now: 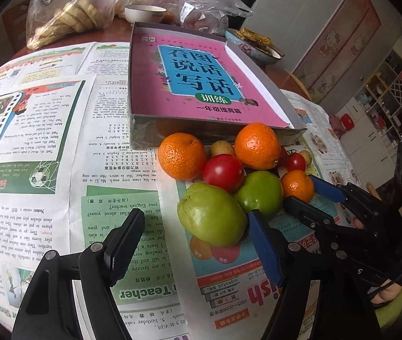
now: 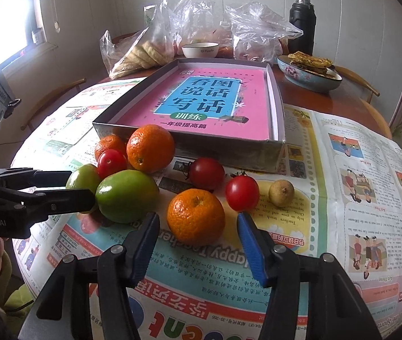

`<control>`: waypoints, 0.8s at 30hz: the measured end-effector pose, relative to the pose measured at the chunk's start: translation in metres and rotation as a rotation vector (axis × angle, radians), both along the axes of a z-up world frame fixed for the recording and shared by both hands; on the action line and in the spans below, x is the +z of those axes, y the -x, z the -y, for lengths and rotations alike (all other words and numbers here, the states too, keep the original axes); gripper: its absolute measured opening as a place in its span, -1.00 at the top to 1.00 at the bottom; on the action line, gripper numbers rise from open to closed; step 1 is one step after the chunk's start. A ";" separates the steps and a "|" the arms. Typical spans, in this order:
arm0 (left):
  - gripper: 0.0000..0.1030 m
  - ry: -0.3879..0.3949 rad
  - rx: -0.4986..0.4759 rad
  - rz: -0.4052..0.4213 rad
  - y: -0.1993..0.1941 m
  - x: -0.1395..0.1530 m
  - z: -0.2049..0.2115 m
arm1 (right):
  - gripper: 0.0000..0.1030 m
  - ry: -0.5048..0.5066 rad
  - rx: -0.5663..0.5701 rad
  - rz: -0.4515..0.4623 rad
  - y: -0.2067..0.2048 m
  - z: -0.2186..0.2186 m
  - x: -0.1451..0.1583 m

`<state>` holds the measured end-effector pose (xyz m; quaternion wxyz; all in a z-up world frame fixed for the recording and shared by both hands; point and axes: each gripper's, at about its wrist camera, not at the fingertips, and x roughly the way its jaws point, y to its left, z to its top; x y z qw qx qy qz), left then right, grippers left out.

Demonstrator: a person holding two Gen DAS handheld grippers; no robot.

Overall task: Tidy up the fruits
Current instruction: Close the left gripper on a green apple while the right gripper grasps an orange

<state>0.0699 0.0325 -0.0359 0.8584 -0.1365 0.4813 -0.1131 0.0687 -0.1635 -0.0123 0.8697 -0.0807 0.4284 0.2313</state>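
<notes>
A heap of fruit lies on the newspaper in front of a shallow grey box (image 1: 144,133) (image 2: 278,107) that holds a pink book. It includes oranges (image 1: 182,160) (image 2: 150,148), red tomatoes (image 1: 223,172) (image 2: 242,189), two green fruits (image 1: 211,218) (image 2: 127,195) and a small yellowish fruit (image 2: 281,193). My left gripper (image 1: 192,243) is open, its right finger beside the nearest green fruit. It also shows in the right wrist view (image 2: 85,187). My right gripper (image 2: 198,248) (image 1: 304,191) is open, its fingers on either side of a small orange (image 2: 196,216) (image 1: 297,188).
Newspaper (image 2: 356,198) covers the round wooden table. At the back stand plastic bags of food (image 2: 150,51), a white bowl (image 2: 200,49), a black flask (image 2: 302,25) and a blue bowl with flatbread (image 2: 308,76). Shelves (image 1: 393,99) stand to the right.
</notes>
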 end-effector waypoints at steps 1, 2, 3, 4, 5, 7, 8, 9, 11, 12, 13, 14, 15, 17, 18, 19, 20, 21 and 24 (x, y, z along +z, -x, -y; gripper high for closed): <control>-0.46 0.005 -0.002 -0.001 -0.001 0.000 -0.001 | -0.08 0.000 -0.001 -0.003 -0.001 0.000 0.000; -0.41 0.011 -0.008 -0.001 -0.001 0.000 -0.001 | -0.07 -0.001 -0.001 -0.005 -0.001 0.000 -0.001; -0.36 0.018 -0.015 -0.001 -0.002 0.000 -0.001 | -0.07 0.000 -0.001 -0.007 -0.001 -0.001 -0.001; -0.34 0.028 -0.020 -0.004 -0.002 0.000 -0.002 | -0.06 0.002 -0.002 -0.006 -0.001 -0.001 -0.002; -0.25 0.045 -0.030 -0.006 -0.002 -0.001 -0.002 | -0.03 0.003 0.000 -0.005 0.000 -0.001 -0.002; -0.21 0.065 -0.042 -0.013 -0.002 -0.002 -0.004 | -0.01 -0.002 0.002 -0.008 0.000 -0.002 -0.002; -0.21 0.064 -0.044 -0.012 0.000 -0.001 -0.004 | 0.00 -0.005 0.003 -0.010 0.000 -0.002 -0.003; -0.21 0.060 -0.045 -0.012 0.001 -0.001 -0.005 | 0.00 -0.006 0.002 -0.010 0.000 -0.002 -0.003; -0.21 0.046 -0.041 -0.008 0.006 0.002 -0.007 | 0.00 -0.006 0.004 -0.007 0.002 -0.002 -0.003; -0.21 0.038 -0.036 -0.005 0.008 0.004 -0.009 | 0.00 -0.007 0.002 -0.007 0.002 -0.002 -0.003; -0.21 0.029 -0.029 -0.002 0.011 0.005 -0.010 | 0.00 -0.011 0.000 -0.008 0.002 -0.001 -0.003; -0.21 0.019 -0.020 0.000 0.013 0.008 -0.012 | 0.00 -0.012 0.001 -0.008 0.003 -0.001 -0.003; -0.21 0.005 -0.010 0.005 0.015 0.010 -0.014 | 0.00 -0.012 0.001 -0.007 0.003 -0.001 -0.003; -0.21 -0.019 0.008 0.010 0.018 0.014 -0.015 | 0.00 -0.014 0.000 -0.003 0.004 -0.001 -0.002; -0.21 -0.028 0.011 0.011 0.018 0.015 -0.014 | 0.00 -0.014 -0.001 -0.002 0.004 -0.001 -0.002; -0.21 -0.033 0.010 0.010 0.017 0.015 -0.014 | 0.00 -0.015 -0.002 -0.001 0.004 0.000 -0.002; -0.21 -0.038 0.011 0.002 0.015 0.014 -0.012 | 0.00 -0.016 -0.001 0.001 0.005 0.000 -0.002; -0.21 -0.038 0.009 -0.008 0.013 0.013 -0.010 | 0.00 -0.015 0.000 0.000 0.004 -0.001 -0.002; -0.21 -0.030 -0.007 -0.034 0.006 0.007 -0.004 | 0.00 -0.013 0.001 -0.002 0.004 -0.001 -0.003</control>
